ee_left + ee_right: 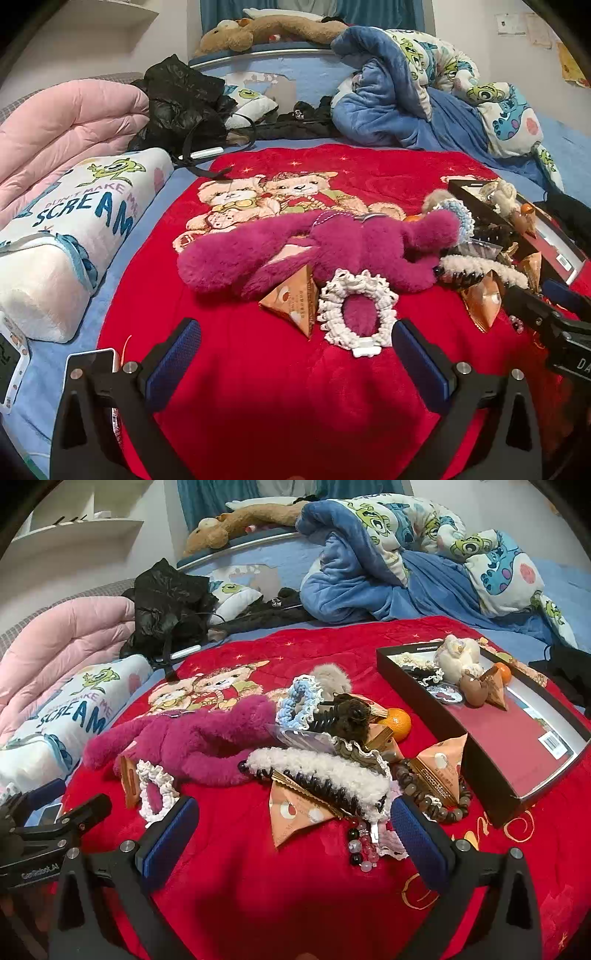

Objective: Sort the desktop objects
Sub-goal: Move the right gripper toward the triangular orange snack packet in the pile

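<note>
On your far left lies the "SCREAM" pillow (74, 236), off the edge of the red blanket (288, 387). Your left gripper (295, 354) hovers low over that blanket with its fingers spread wide and nothing between them. Just ahead of it sits the white scrunchie (356, 314), looped around a limb of the magenta plush toy (314, 254), with an orange triangular packet (295, 299) touching its left side.

Moving right, your right gripper (295, 834) is likewise released and holding nothing (its blue pads flank the pile's near edge). Between its fingers lie a second triangular packet (295, 816) and a string of beads (360, 845); the fluffy white hair claw (325, 771) rests just beyond, on top of that packet. Behind it sit a blue scrunchie (295, 705), a dark hair claw (347, 716) and an orange (399, 722).

Furthest right stands the black box (491, 775), holding a cream plush (458, 657), another small orange (503, 672) and a few more bits at its far end.
</note>
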Demonstrator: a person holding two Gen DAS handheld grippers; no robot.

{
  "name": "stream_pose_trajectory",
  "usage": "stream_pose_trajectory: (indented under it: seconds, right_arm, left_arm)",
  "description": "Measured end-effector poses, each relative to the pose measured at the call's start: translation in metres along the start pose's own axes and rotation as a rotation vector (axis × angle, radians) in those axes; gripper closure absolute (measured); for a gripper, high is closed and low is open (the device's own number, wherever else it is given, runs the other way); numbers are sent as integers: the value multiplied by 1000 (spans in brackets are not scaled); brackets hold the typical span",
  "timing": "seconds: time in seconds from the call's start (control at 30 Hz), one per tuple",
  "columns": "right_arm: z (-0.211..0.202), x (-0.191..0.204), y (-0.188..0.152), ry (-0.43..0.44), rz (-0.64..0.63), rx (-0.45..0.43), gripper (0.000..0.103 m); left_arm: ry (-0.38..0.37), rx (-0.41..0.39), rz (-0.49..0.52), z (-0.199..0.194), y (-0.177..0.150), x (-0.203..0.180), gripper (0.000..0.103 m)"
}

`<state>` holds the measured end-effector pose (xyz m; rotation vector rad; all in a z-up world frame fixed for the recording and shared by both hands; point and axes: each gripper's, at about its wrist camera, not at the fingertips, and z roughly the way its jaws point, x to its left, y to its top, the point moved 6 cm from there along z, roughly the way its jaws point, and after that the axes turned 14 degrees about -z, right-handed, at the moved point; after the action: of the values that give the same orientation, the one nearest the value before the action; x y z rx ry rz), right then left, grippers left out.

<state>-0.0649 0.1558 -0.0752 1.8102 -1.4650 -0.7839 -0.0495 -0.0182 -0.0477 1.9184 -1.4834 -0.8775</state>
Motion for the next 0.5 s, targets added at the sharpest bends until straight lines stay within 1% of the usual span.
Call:
stream_pose_trajectory:
  seconds: [0.13,0.23,0.5]
  right_arm:
    - [-1,3,0,13,-7,-3,0]
    - [-1,5,0,21,-17,-4,0]
    - [2,9,-1,103,-3,4,0]
  left_arm:
    - [-1,1,-12,1,2,4,0]
    - [16,-1,-9,3,1,6,0]
    - [39,15,-11,11,-2,13,0]
